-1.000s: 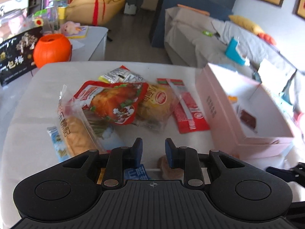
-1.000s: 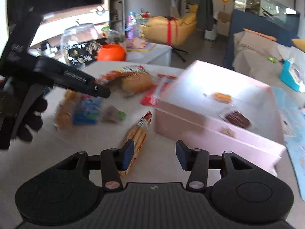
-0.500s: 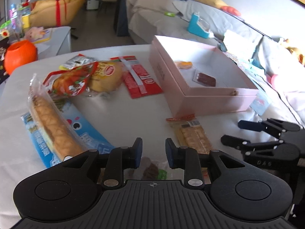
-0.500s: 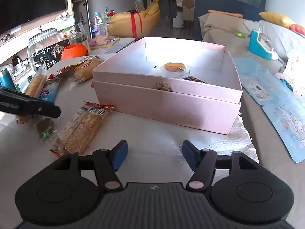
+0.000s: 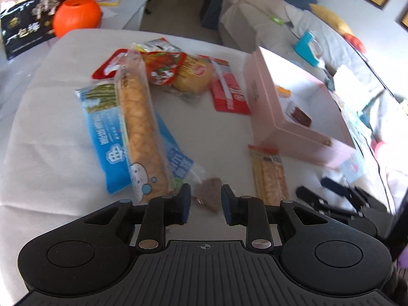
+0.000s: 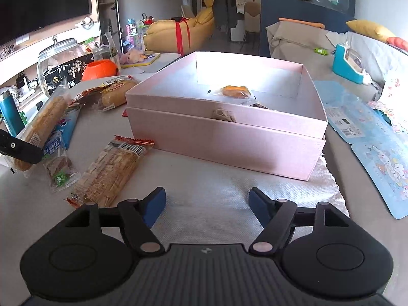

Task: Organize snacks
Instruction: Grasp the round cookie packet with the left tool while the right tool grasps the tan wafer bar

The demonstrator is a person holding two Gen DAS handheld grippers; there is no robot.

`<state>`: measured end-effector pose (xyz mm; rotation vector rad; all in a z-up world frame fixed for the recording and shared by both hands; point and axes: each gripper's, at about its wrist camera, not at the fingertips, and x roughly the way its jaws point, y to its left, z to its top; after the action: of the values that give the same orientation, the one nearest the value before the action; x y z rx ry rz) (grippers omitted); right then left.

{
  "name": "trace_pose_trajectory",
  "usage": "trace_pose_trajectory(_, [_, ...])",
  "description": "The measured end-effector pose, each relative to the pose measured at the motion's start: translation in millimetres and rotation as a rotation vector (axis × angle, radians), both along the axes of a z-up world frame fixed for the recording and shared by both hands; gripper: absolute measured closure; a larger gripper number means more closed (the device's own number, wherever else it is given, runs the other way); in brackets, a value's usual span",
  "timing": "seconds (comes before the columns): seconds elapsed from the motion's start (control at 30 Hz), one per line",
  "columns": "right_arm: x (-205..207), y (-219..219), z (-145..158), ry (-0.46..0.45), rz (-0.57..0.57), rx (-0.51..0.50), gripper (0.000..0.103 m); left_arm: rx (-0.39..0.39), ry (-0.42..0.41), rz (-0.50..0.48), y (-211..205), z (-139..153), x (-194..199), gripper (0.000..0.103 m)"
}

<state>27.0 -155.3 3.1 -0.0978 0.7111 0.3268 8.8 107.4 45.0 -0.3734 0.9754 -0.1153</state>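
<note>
My left gripper (image 5: 203, 199) is shut with only a narrow gap. It hovers over a small brown snack packet (image 5: 207, 195) that lies on the table by the end of a long bread packet (image 5: 139, 132). A cracker packet (image 5: 270, 176) lies to its right, in front of the open pink box (image 5: 267, 107). My right gripper (image 6: 207, 204) faces the pink box (image 6: 229, 140); its jaws are opening and nothing is between them. Left of it lie the cracker packet (image 6: 114, 168) and the brown packet (image 6: 60, 168). An orange snack (image 6: 234, 90) sits inside the box.
Behind the bread lie a blue packet (image 5: 107, 137), a red chicken pack (image 5: 163, 68), a round bun (image 5: 193, 79) and a flat red packet (image 5: 229, 94). An orange pumpkin pot (image 5: 76, 15) and a glass jar (image 6: 58, 63) stand at the far left. Blue printed sheets (image 6: 377, 148) lie right of the box.
My right gripper's jaws have spread wider, and it swung from the snack pile to face the box front. My left gripper moved back over the brown packet, still shut.
</note>
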Motion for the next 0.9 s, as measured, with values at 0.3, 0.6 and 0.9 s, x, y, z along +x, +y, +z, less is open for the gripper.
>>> trace_pose_trajectory(0.3, [0.3,-0.1,-1.1,-0.003,-0.007,-0.006,0.029,-0.023,0.027,-0.112,-26.1,-3.3,-1.0,0.075])
trace_pose_trajectory(0.6, [0.4,-0.5,-1.0,-0.003,-0.007,-0.005,0.028,-0.007,0.03,0.047,4.1,-10.4,-0.8,0.075])
trace_pose_trajectory(0.9, [1.2,-1.0,-2.7,-0.002,-0.024,-0.013,0.024,-0.038,0.029,0.034,-6.2,-16.1,7.0,0.074])
